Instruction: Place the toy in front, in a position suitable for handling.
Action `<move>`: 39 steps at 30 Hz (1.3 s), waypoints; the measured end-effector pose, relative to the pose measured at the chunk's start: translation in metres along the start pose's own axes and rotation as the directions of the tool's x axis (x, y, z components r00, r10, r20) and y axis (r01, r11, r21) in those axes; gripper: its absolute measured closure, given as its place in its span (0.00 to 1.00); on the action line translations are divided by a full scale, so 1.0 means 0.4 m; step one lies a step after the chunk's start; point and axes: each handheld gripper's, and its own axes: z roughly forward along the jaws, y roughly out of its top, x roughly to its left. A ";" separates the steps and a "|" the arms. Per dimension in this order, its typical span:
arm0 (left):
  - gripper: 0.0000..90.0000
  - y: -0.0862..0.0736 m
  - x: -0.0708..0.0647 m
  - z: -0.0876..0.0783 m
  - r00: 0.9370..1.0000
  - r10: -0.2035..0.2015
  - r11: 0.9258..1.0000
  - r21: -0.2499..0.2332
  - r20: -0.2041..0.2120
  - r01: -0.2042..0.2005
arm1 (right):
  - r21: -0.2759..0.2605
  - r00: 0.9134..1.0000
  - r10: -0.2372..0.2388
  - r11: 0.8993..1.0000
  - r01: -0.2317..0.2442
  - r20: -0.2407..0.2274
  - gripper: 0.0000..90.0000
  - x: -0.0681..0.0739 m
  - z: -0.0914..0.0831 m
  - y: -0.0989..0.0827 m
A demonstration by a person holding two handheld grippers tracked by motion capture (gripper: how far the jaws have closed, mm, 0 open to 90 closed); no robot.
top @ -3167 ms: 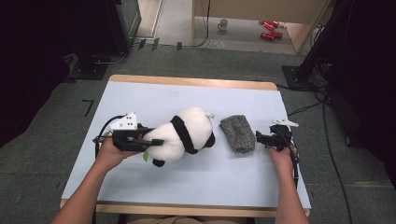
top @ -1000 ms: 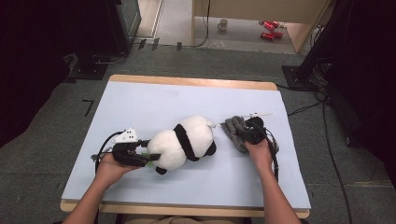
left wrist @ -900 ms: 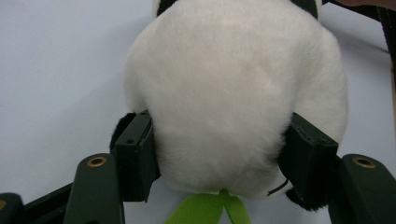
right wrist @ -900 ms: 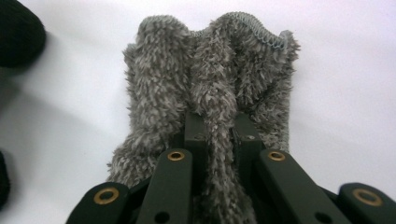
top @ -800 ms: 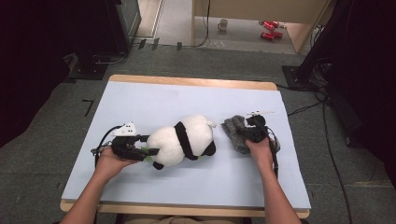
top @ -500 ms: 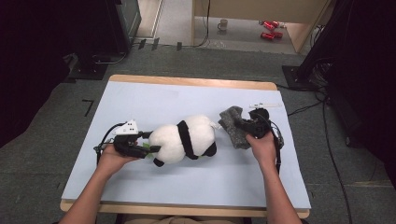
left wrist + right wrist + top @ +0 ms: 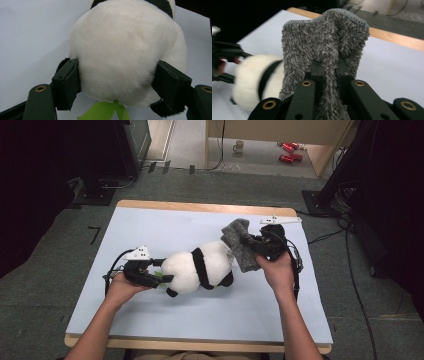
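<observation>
The grey fuzzy cloth [image 7: 240, 245] is pinched in your right claw [image 7: 256, 245] and lifted off the worktop [image 7: 165, 227], hanging just beside the plush panda's [image 7: 197, 270] far end and touching it there. In the right gripper view the jaws are closed tight on a fold low in the cloth [image 7: 324, 57], with most of the fabric standing free above them. Your left claw [image 7: 117, 85] has its jaws spread around the panda's white body [image 7: 125, 50] and pressed into the plush on both sides, pinning it on the worktop.

If you mean to wipe or cover the panda, I'd keep that left hold steady so the toy does not roll, and bring the loose upper part of the cloth over it rather than the bunched fold. Your pinch looks narrow, so move slowly, since a snag could pull the fabric out.

There are no containers on the worktop; a mug [image 7: 239, 145] stands on the floor well beyond, its contents too small to tell.
</observation>
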 end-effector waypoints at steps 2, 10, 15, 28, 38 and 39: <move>0.27 0.001 -0.002 -0.006 1.000 -0.020 1.000 0.001 0.009 0.020 | -0.022 1.000 -0.013 1.000 0.012 -0.027 0.90 0.025 -0.009 0.014; 0.24 -0.001 -0.049 -0.036 0.999 -0.002 1.000 0.003 -0.050 0.002 | -0.012 0.997 -0.024 1.000 0.023 -0.078 0.90 0.064 0.051 -0.001; 0.23 -0.013 -0.058 -0.010 0.996 0.001 0.999 0.041 -0.084 0.003 | 0.041 0.998 -0.033 0.999 0.035 -0.055 0.90 0.061 0.105 -0.031; 0.44 -0.023 -0.027 0.012 0.994 -0.019 1.000 0.012 -0.107 0.020 | 0.079 0.999 -0.009 0.997 0.005 0.047 0.90 -0.006 0.161 -0.102; 0.42 -0.033 -0.010 0.014 0.996 -0.011 1.000 -0.026 -0.084 0.009 | 0.165 0.995 0.006 0.986 -0.022 0.098 0.91 -0.033 0.192 -0.153; 0.42 -0.034 -0.007 0.013 0.997 -0.013 1.000 -0.026 -0.078 0.011 | 0.174 0.995 0.012 0.984 -0.029 0.095 0.91 -0.036 0.192 -0.156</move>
